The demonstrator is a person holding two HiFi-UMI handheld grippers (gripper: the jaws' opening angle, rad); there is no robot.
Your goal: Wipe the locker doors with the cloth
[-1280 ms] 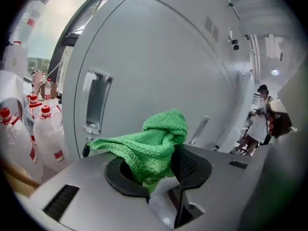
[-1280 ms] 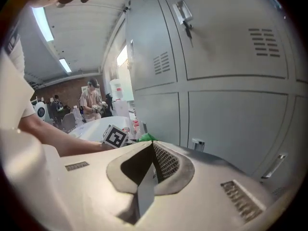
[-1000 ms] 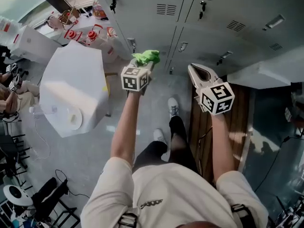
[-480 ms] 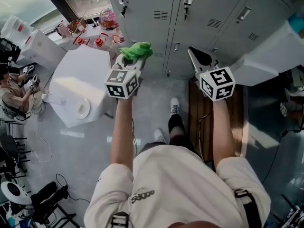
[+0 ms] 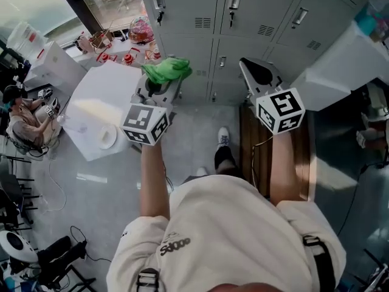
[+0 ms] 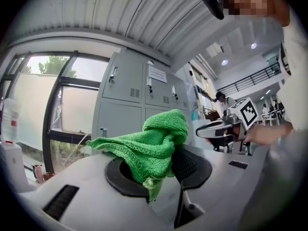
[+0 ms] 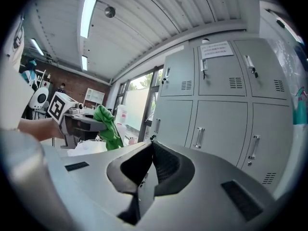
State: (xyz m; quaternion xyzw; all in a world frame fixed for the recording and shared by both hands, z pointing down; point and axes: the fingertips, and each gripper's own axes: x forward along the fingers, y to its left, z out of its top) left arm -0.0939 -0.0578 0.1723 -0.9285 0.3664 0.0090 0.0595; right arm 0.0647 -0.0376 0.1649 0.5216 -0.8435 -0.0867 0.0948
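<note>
On the left, the left gripper (image 5: 159,85) is held up with its jaws pinching a bunched green cloth (image 5: 167,70). The cloth sticks out toward the grey locker doors (image 5: 243,17) but does not touch them. On the right, the right gripper (image 5: 258,73) is held up level with it, jaws pressed together on nothing. The step in hand appears to be carrying the cloth to the doors; next it needs pressing flat against a door near the bank's left edge, then sweeping across.
</note>
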